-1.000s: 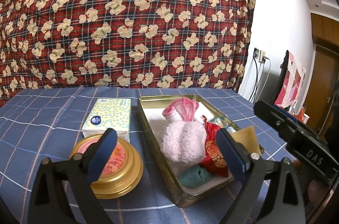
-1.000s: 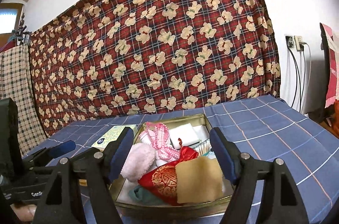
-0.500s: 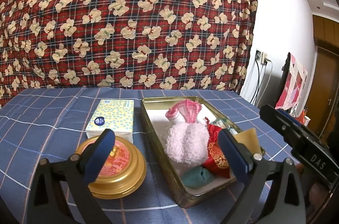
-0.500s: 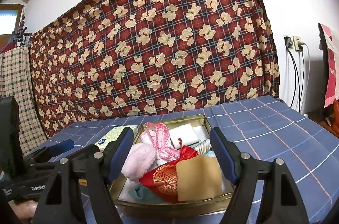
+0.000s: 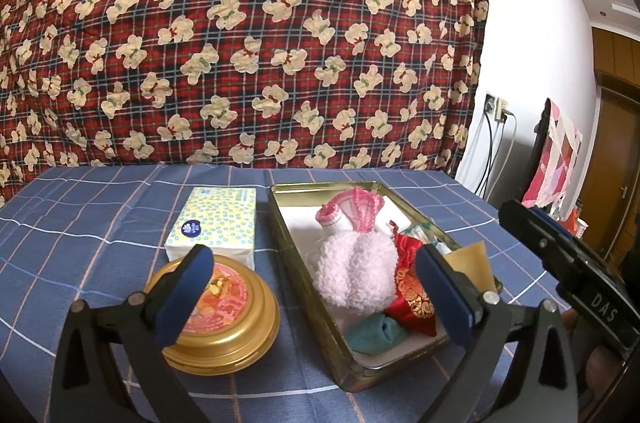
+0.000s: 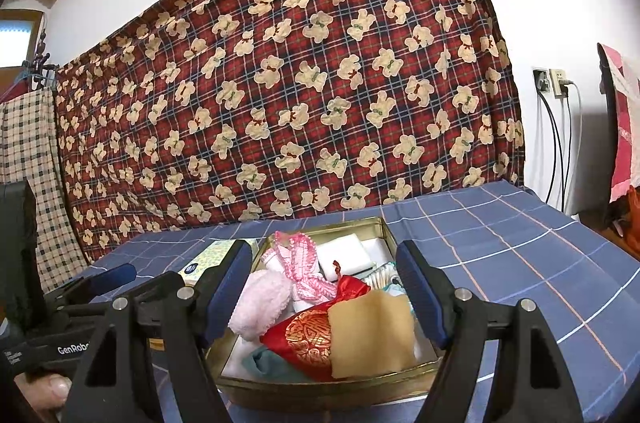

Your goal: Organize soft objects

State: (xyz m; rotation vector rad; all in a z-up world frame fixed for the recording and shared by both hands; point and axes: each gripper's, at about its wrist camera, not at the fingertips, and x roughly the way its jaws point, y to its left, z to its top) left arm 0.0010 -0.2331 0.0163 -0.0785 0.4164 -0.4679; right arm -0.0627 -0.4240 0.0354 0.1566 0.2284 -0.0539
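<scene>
Filled tin sits beyond the empty right gripper, seemingly untouched.

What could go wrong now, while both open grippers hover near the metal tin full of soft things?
1. The tan cloth leans on the tin rim nearest the right gripper; a nudge might tip it out.
2. The soft items overlap: closing on the fluffy pink ball may also drag the red pouch or pink knit piece.
3. The round gold tin sits just below the left gripper; lowering could knock it.
</scene>
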